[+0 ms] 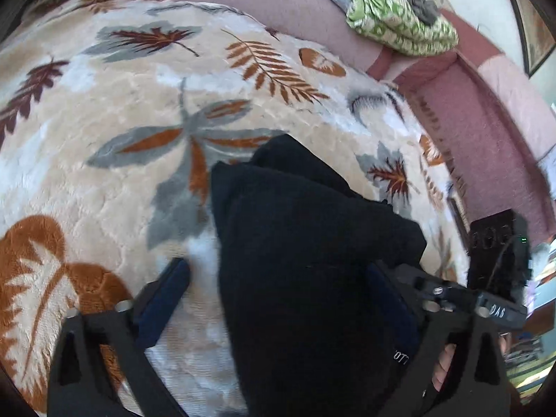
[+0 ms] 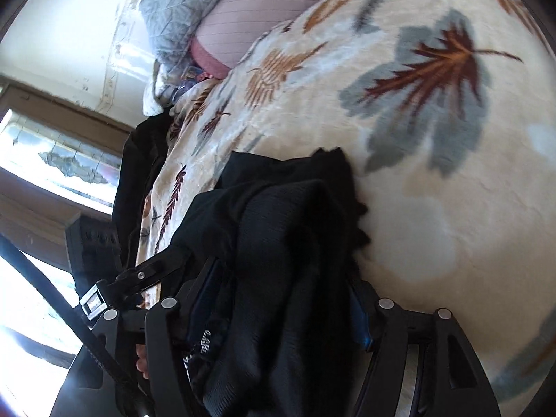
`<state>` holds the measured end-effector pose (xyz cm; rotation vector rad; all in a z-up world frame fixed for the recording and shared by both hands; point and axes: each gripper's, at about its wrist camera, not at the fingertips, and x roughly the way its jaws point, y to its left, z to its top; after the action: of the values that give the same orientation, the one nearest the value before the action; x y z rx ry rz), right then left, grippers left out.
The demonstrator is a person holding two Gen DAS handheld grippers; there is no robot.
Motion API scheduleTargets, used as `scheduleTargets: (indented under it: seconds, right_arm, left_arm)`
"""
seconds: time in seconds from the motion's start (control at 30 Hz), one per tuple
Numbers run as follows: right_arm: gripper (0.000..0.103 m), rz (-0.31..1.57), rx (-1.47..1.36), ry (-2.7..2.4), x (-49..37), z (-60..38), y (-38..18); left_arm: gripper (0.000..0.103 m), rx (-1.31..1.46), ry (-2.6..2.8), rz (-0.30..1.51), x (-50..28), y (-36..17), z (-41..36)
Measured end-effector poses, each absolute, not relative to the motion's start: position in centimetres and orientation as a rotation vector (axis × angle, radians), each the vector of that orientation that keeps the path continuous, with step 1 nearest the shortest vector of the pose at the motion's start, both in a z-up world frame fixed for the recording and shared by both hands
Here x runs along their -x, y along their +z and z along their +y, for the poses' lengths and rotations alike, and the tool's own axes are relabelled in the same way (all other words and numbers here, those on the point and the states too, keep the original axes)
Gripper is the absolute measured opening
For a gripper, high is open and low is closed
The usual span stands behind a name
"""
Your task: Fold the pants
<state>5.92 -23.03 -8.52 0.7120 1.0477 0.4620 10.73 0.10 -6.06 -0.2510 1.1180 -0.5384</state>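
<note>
One bunched black pants (image 1: 305, 229) heap (folds overlapping) on blanket (image 1: 104, 111).

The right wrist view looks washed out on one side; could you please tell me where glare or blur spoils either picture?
Right wrist view: the bright window blows out the lower left, and the folded black knit pants show little detail. Left wrist view: evenly lit, the cream leaf-patterned plush blanket softly blurred and bulged by the fisheye.

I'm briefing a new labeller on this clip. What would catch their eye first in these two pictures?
The black pants come first, a dark heap in the lower middle of both views, lying between the fingers of each hand-held gripper. Under them spreads a cream blanket with big orange, grey and maroon leaves. In the left view a green patterned cloth lies at the top right on pink bedding.
</note>
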Motion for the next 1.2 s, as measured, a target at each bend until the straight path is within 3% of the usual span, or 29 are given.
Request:
scheduleTargets:
  seconds: [0.03,0.07,0.17,0.27,0.7,0.77,0.83,0.9,0.93,1.0,1.03,1.07,1.2]
  right_arm:
    - [0.055,1.047,-0.687,0.453,-5.9,-22.5,-8.4]
    - [0.042,1.047,-0.673,0.448,-5.9,-22.2,-8.3]
    - [0.033,1.035,-0.651,0.458,-5.7,-21.8,-7.4]
    - [0.03,0.997,-0.599,0.468,-5.6,-21.2,-5.5]
    - [0.028,0.895,-0.445,0.432,-14.0,-18.3,0.4]
    - [0.028,0.906,-0.429,0.417,-15.7,-17.8,0.1]
    - [0.028,0.925,-0.412,0.398,-17.3,-17.5,-0.8]
    - [0.03,0.956,-0.378,0.363,-18.6,-17.1,-2.2]
    - [0.034,0.972,-0.361,0.336,-19.2,-17.1,-3.1]
    - [0.05,1.008,-0.33,0.245,-20.1,-17.4,-5.2]
    - [0.067,1.019,-0.325,0.212,-20.3,-17.9,-5.9]
    - [0.074,1.019,-0.336,0.193,-20.4,-18.4,-6.3]
    - [0.074,0.971,-0.411,0.184,-18.9,-20.8,-5.2]
  left_arm:
    - [0.058,0.253,-0.564,1.129,-10.5,-5.9,-0.1]
    - [0.057,0.251,-0.56,1.128,-10.3,-5.6,-0.3]
    - [0.048,0.203,-0.539,1.085,-9.2,-4.4,-0.5]
    - [0.042,0.221,-0.533,1.07,-9.3,-3.3,-0.1]
    - [0.042,0.227,-0.43,0.998,-19.0,-0.3,0.5]
    - [0.043,0.211,-0.405,1.019,-20.5,-1.1,0.4]
    - [0.051,0.18,-0.368,1.051,-21.9,-2.6,0.2]
    - [0.055,0.163,-0.293,1.083,-22.9,-4.4,0.4]
    - [0.065,0.18,-0.289,1.083,-23.1,-4.8,0.7]
    - [0.068,0.233,-0.293,1.093,-23.0,-4.9,1.6]
    - [0.068,0.269,-0.309,1.094,-22.7,-4.6,2.2]
    - [0.068,0.287,-0.313,1.087,-22.3,-4.2,2.8]
    - [0.068,0.268,-0.256,1.018,-19.6,-2.3,5.0]
